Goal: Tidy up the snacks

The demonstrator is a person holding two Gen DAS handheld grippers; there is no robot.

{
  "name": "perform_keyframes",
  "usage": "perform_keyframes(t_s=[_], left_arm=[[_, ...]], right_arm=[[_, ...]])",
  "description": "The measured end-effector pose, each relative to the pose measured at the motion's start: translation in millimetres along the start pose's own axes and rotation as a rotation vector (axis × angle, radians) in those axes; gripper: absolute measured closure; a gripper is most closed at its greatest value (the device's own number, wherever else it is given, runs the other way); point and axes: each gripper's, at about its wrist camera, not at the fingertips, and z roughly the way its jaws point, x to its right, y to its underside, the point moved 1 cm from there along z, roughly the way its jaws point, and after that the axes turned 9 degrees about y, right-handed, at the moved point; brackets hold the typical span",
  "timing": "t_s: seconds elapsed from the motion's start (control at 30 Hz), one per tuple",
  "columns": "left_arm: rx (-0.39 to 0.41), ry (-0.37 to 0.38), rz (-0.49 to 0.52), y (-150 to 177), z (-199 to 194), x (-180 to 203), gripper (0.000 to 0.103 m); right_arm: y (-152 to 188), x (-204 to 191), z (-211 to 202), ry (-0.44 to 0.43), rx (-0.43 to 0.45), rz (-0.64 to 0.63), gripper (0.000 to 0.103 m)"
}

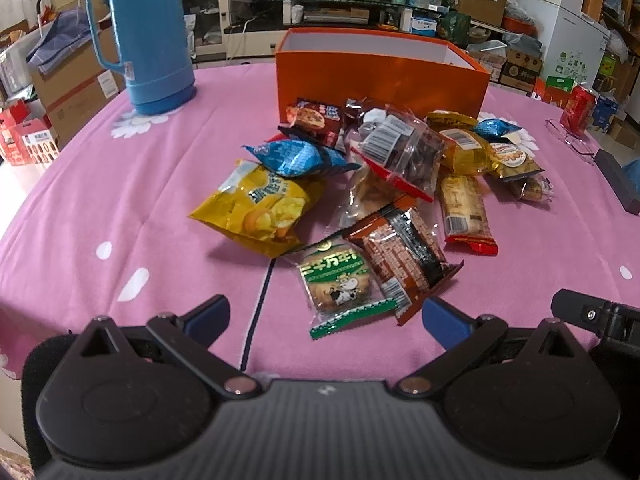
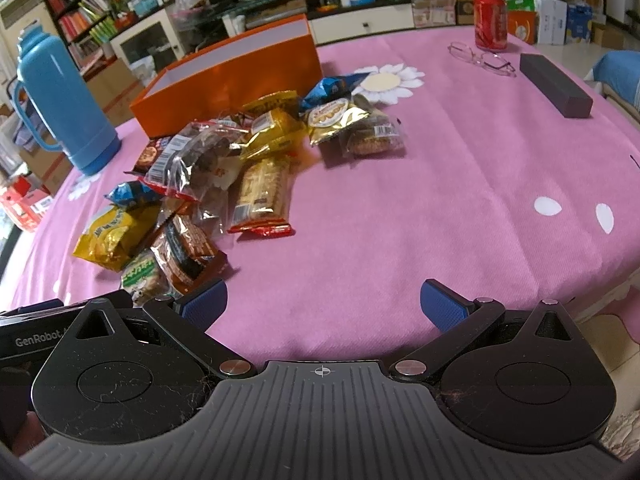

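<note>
Both the left gripper (image 1: 325,316) and right gripper (image 2: 323,304) are wide open and empty, snack pile (image 1: 384,184) just past the left fingertips before the orange box (image 1: 380,76), so I'd guess slippery overlapping wrappers get dragged along.

We see pink tablecloth (image 2: 440,184) with daisy print | behind it a low TV stand (image 1: 336,12) crowded with bowls and cartons | bookshelf (image 2: 80,12) far left in right view | cardboard boxes (image 1: 76,80) stacked on floor | white mini fridge (image 1: 576,40) at right | even daylight, pale floor
</note>
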Motion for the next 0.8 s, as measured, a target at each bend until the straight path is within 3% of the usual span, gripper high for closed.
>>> perform_keyframes(t_s=[0.4, 0.7, 0.8], left_arm=[[-0.041, 0.022, -0.014, 3, 23, -9, 0.001], [-0.024, 0.011, -0.065, -10, 35, -42, 0.001], [-0.021, 0.015, -0.087, -15, 35, -55, 0.001]], right_arm=[[-4, 1, 7, 0.019, -0.001, 0.016, 0.021], [-38, -18, 52, 0.044, 0.069, -0.077, 0.021], [-39, -20, 74, 0.053, 0.039, -0.095, 0.021]])
